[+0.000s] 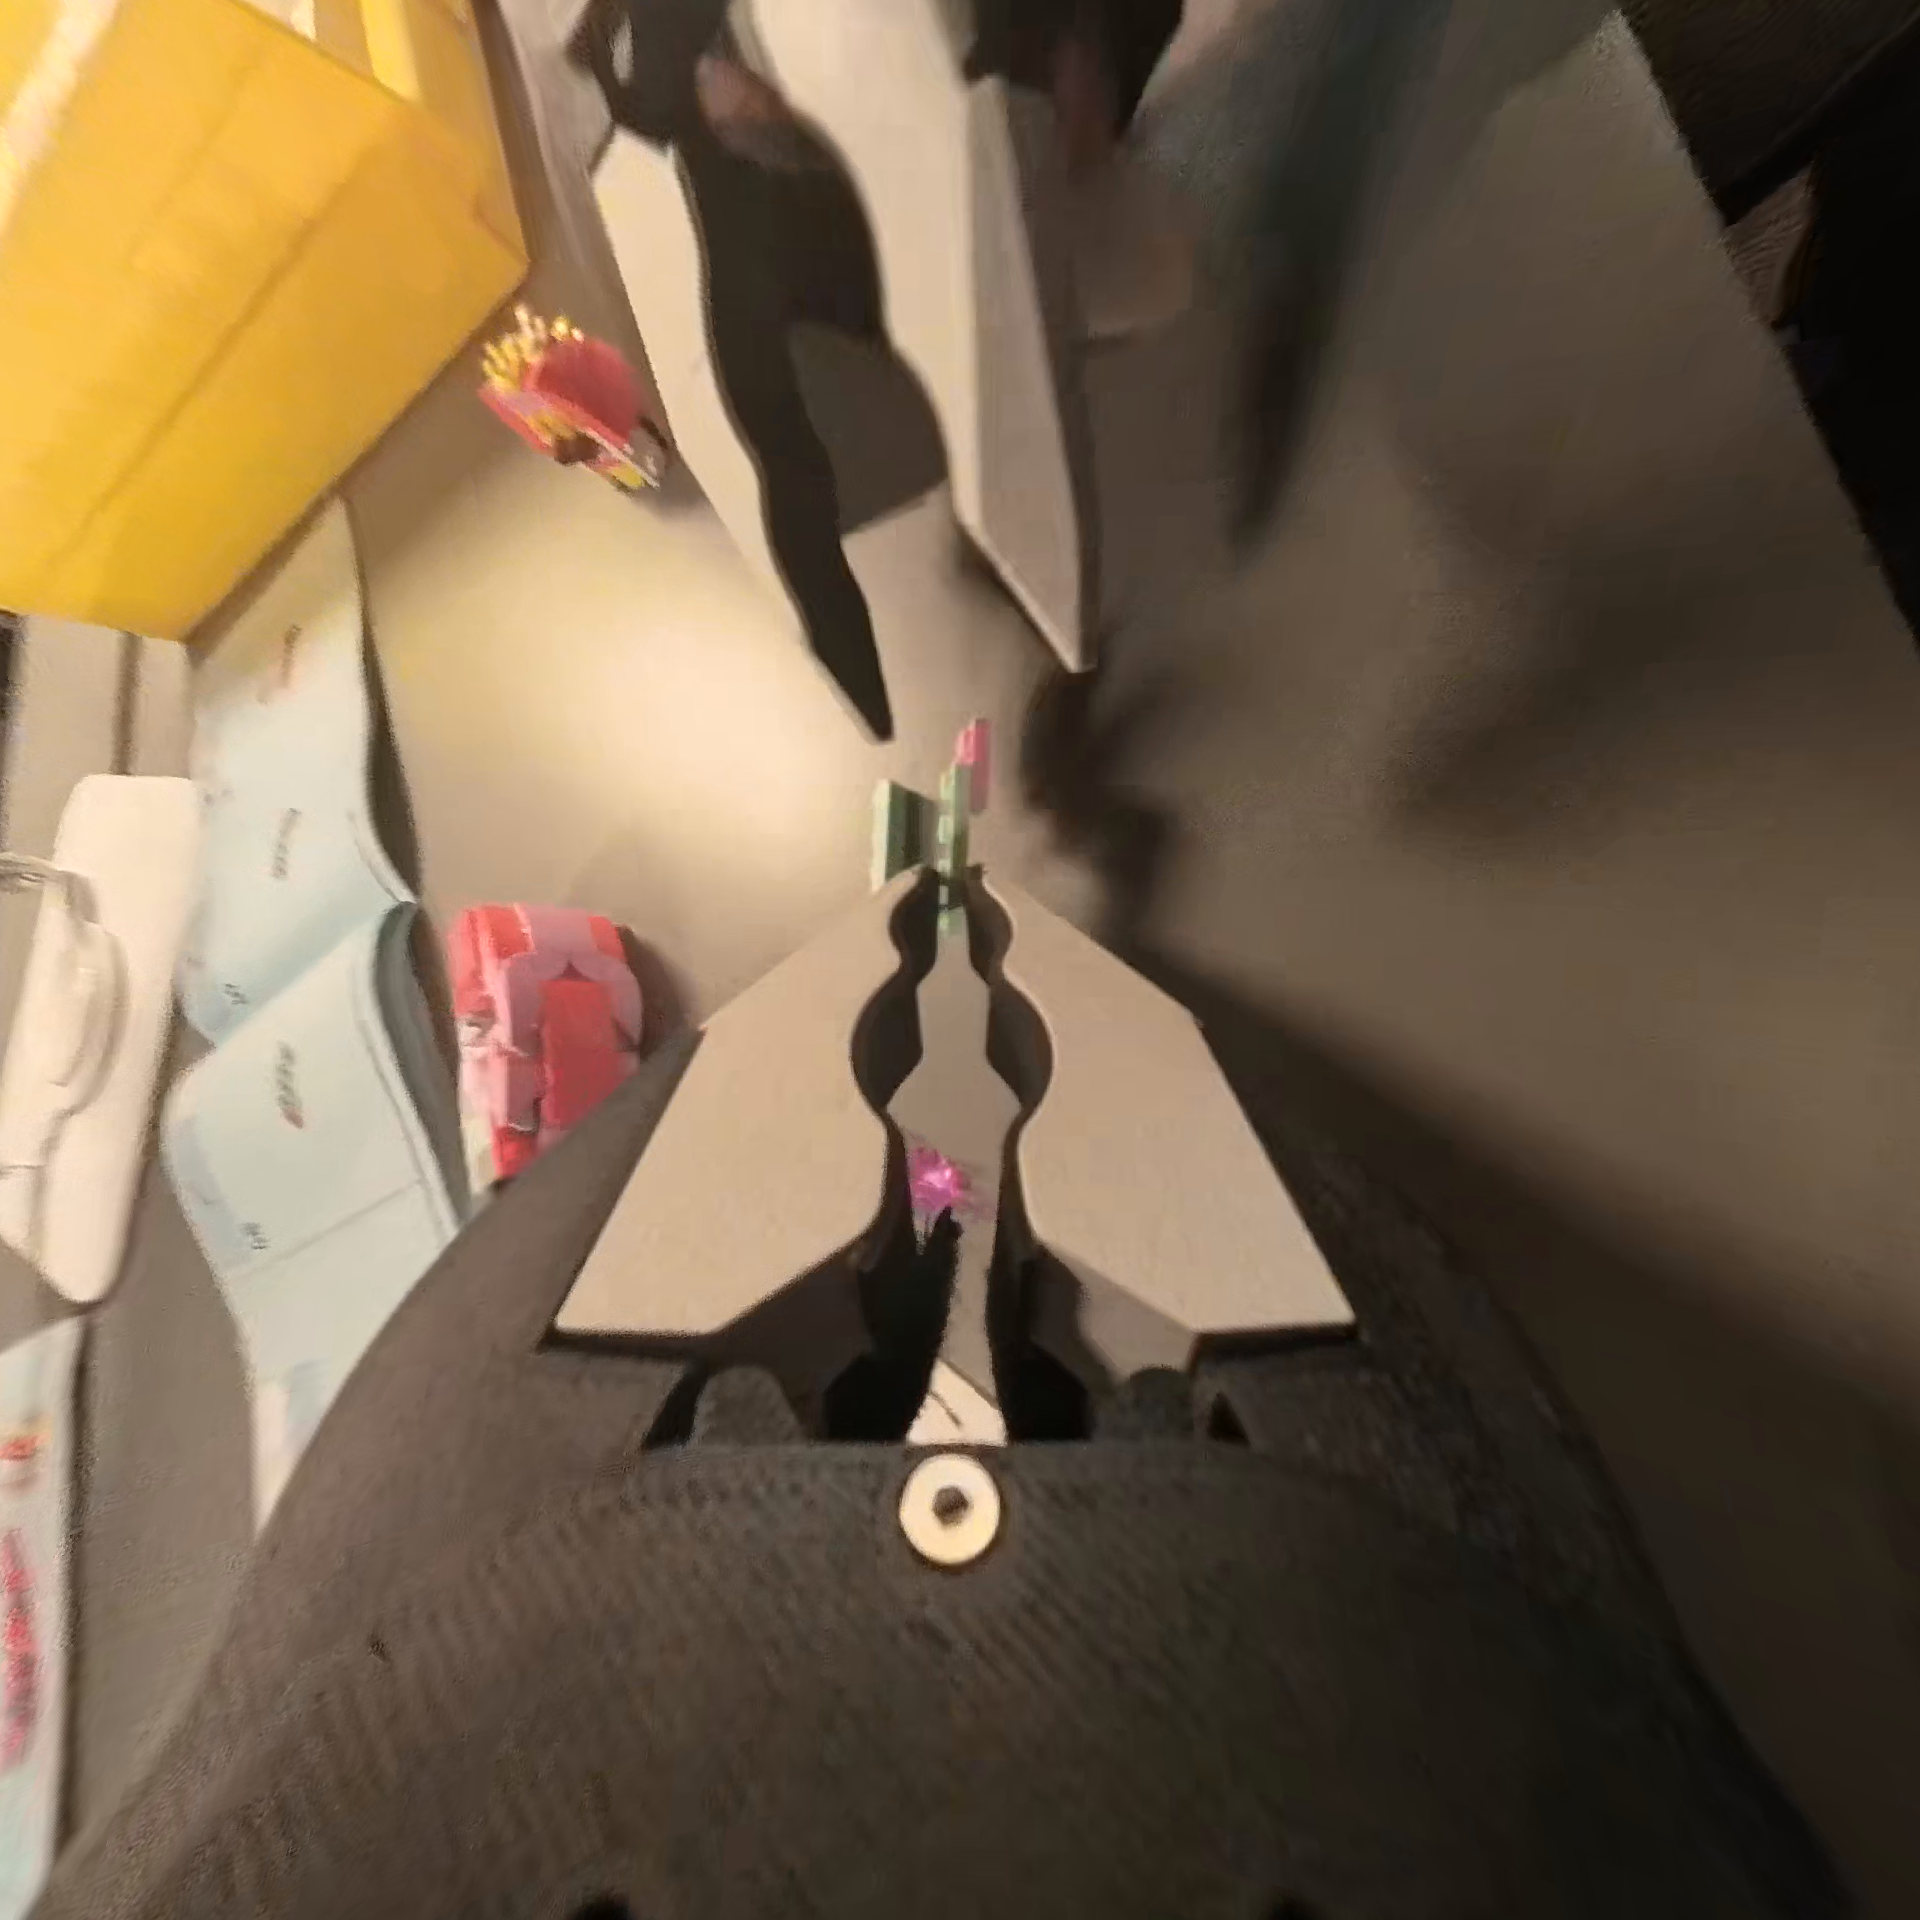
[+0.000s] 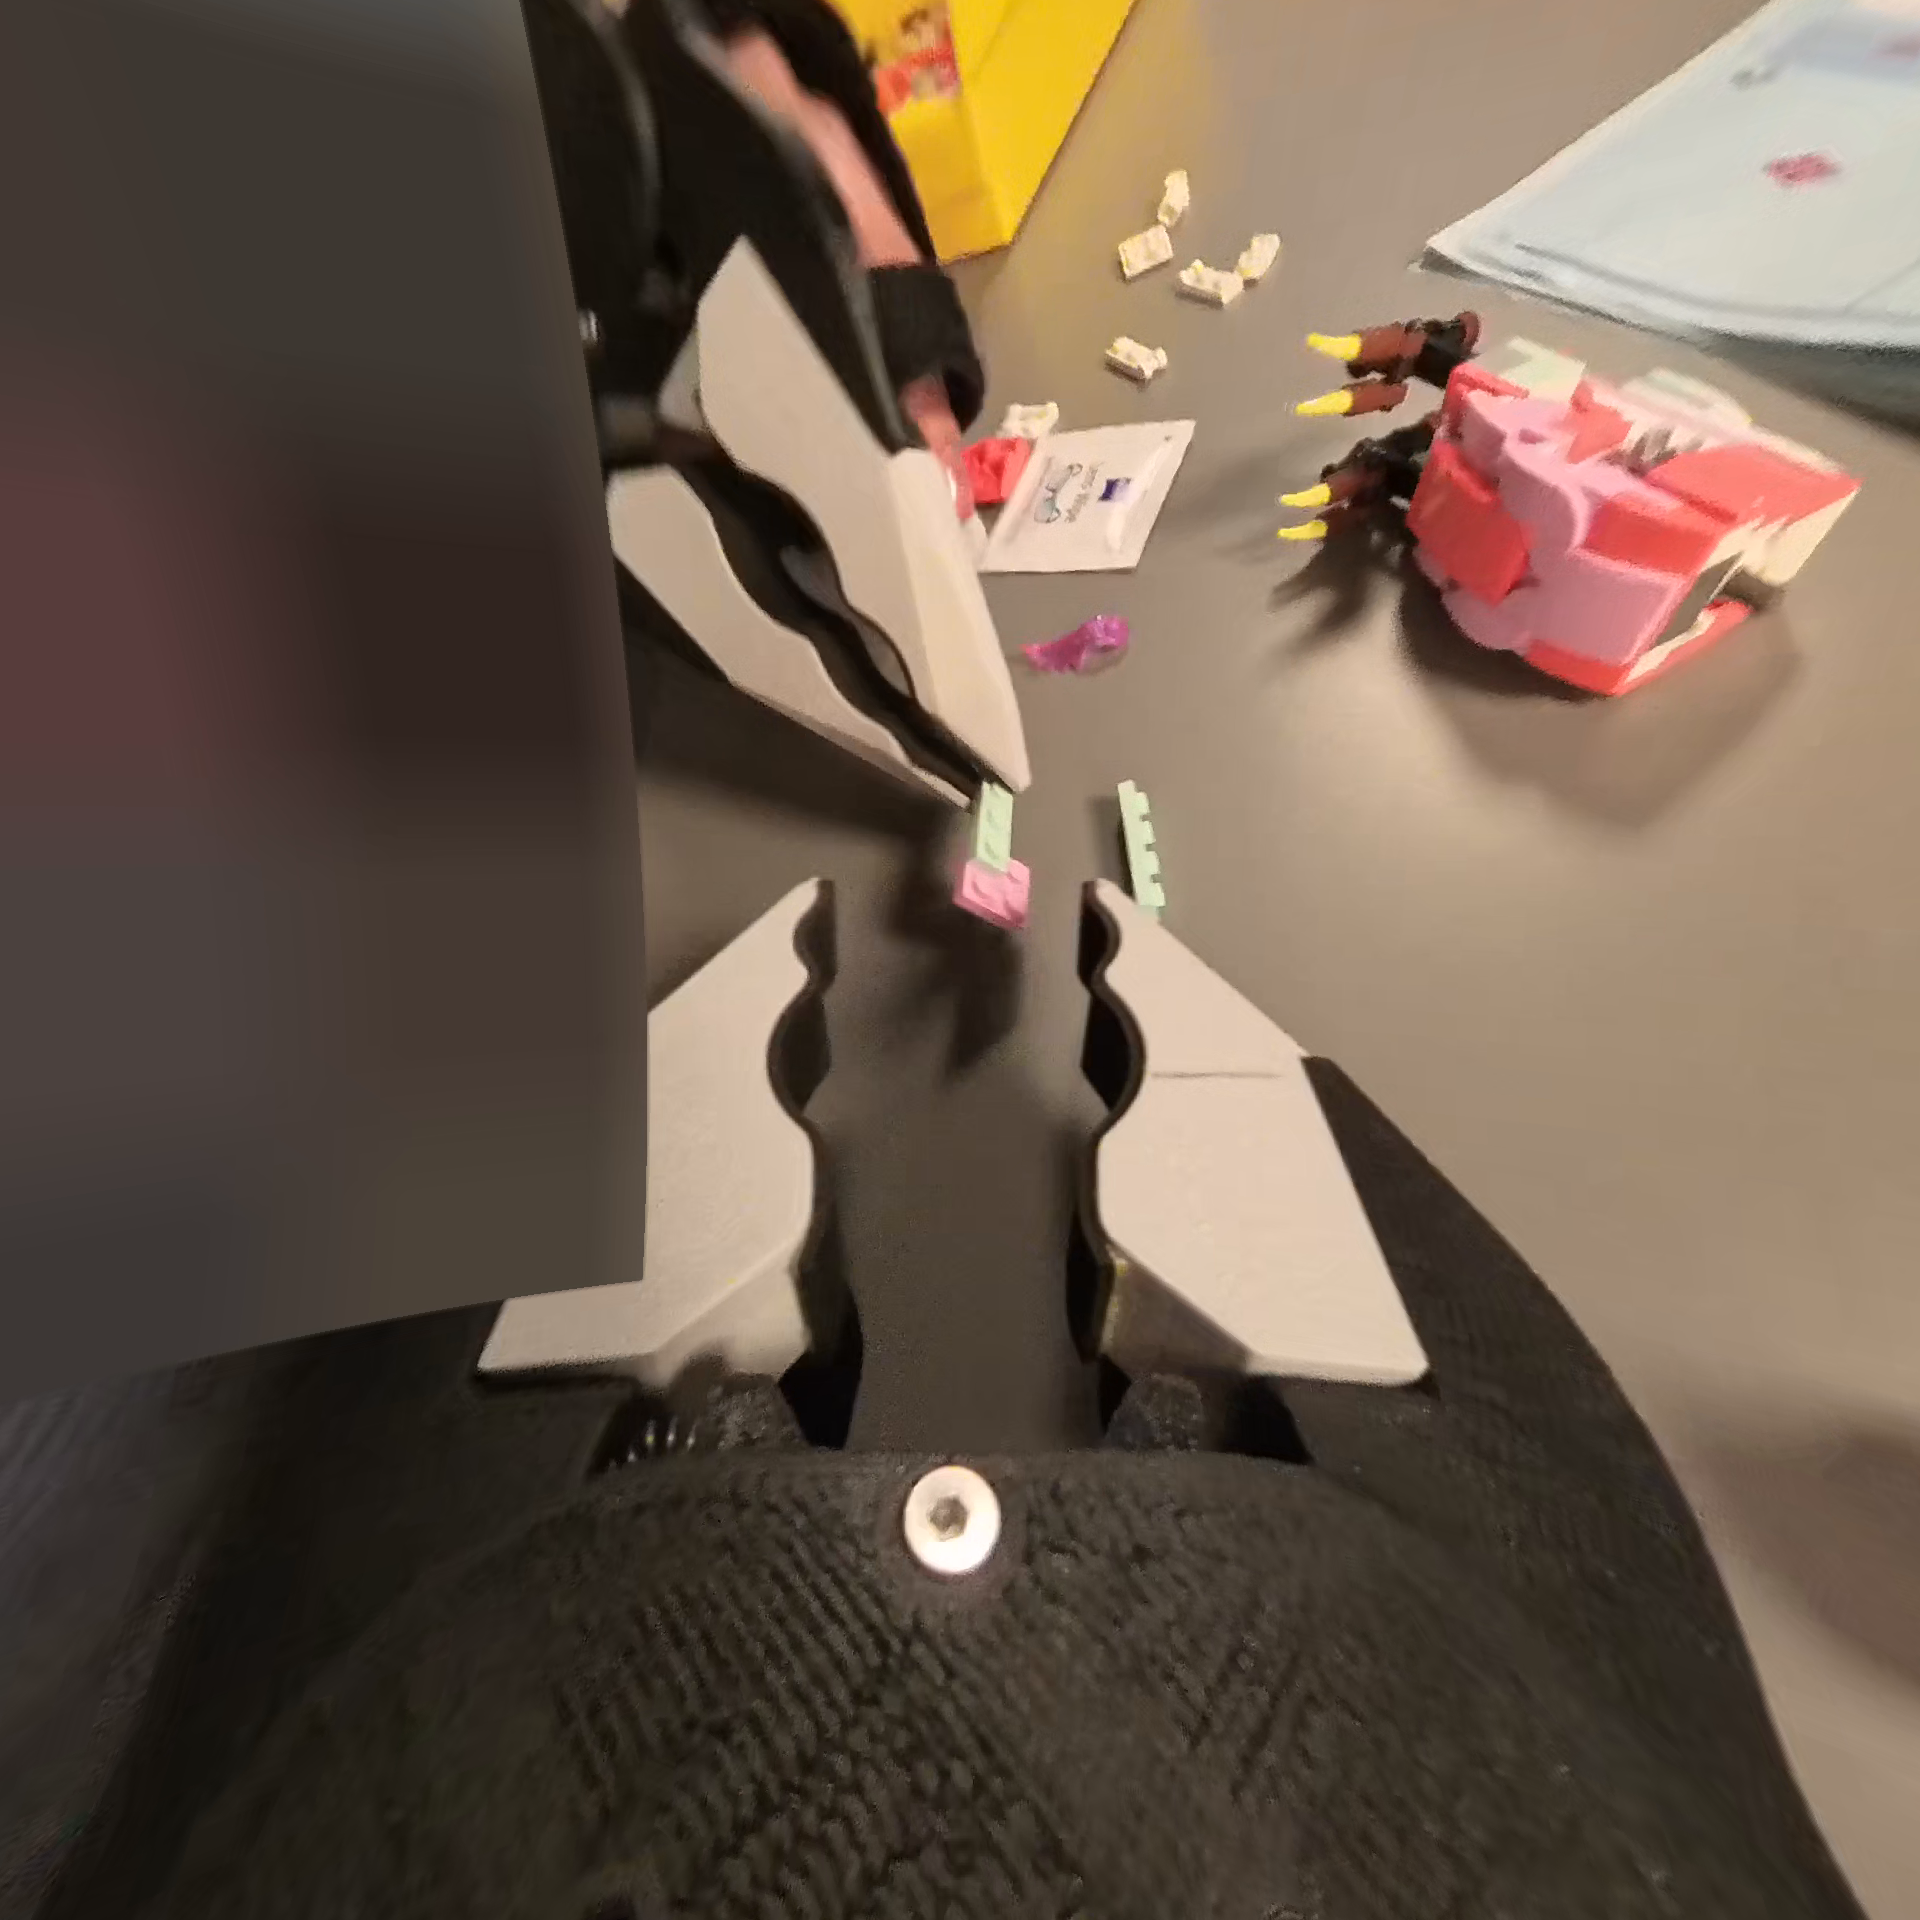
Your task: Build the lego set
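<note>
Green plate [image 2: 995, 831] with a pink brick [image 2: 995, 891] stuck on its far end hangs in the air above the table [image 2: 1455, 987], pinched at one end by the left tool [image 2: 992, 792]. Its two fingertips are clenched on the plate's green end. Left wrist view shows the same grip edge-on: plate [image 1: 951, 831] poking out past the tips, pink brick [image 1: 975, 753] beyond it.

Right tool [image 2: 956, 899] is released, jaws wide, nothing between the pads. Pink brick hangs just ahead of the gap, not touching either finger.

Second green plate [image 2: 1141, 860] stands on edge just beside the right tool's right fingertip [image 2: 1107, 914]; contact can't be judged, its lower end is hidden behind the finger. In the left view it shows at [image 1: 896, 836], partly cut off by that tool's tip.

Hard to read:
- Left view is motion-blurred; right half is grey smear, with only a dark shape of the right tool [image 1: 800, 416].
- Big blurred patch covers the left of the right view.
- Red and pink brick model [image 2: 1621, 540] with yellow-tipped claws sits well apart to the right, soft focus.
- Yellow box [image 2: 997, 114] cut off at top edge.
- Small white bricks [image 2: 1195, 260], white sachet [image 2: 1091, 494], magenta scrap [image 2: 1075, 642] on the table beyond.
- Light blue sheets [image 2: 1714, 187] clipped at the corner.
</note>
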`<state>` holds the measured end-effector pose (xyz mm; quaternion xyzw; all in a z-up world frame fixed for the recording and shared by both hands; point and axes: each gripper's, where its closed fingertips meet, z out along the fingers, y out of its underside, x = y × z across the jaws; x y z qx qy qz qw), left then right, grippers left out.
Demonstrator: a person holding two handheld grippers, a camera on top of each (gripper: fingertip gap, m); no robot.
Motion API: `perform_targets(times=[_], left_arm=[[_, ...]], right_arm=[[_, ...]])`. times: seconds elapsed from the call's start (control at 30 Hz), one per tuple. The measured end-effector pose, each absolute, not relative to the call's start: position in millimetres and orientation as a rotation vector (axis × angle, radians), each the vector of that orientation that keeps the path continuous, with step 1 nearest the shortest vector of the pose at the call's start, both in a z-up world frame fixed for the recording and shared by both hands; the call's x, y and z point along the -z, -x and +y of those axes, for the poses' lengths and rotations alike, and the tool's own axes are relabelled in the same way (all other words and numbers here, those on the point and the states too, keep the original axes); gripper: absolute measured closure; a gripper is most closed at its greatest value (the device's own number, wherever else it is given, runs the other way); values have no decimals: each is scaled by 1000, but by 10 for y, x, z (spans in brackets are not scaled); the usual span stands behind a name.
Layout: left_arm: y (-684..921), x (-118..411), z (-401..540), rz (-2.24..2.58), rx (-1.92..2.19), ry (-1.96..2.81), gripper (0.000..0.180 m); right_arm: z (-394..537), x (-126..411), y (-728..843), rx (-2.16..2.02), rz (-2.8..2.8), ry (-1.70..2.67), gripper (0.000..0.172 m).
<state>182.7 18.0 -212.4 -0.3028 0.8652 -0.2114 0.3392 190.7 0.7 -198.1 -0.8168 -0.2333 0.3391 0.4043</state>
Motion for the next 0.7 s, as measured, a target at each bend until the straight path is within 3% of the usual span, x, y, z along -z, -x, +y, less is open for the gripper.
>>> perform_targets(times=[0.03,0.2,0.7], left_arm=[[-1828,2133,185,2276,584,832,176],[-1890,2153,224,2362,720,980,176],[-1976,2230,274,2456,700,992,176]], right_arm=[[17,2024,-1930,-775,-633,2071,122],[94,2242,-1995,-514,-789,2136,119],[238,2272,-2030,-437,-922,2103,146]])
